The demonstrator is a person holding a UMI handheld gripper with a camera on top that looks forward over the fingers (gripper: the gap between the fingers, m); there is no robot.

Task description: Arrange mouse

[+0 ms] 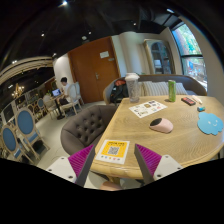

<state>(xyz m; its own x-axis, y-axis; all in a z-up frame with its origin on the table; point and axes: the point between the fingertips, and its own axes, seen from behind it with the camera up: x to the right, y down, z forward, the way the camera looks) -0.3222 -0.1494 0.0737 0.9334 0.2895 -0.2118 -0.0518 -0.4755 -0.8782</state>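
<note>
A pale pink mouse lies on the wooden table, ahead of my fingers and off to the right. Further right, a light blue round mouse pad rests flat on the table, apart from the mouse. My gripper hovers over the table's near edge, open and holding nothing. Its magenta pads show on either side. Between the fingers, a yellow and white QR card lies flat on the tabletop.
Printed sheets, a green bottle, a pitcher and a small dark red item stand at the table's far side. A grey armchair sits left of the table, with blue chairs beyond.
</note>
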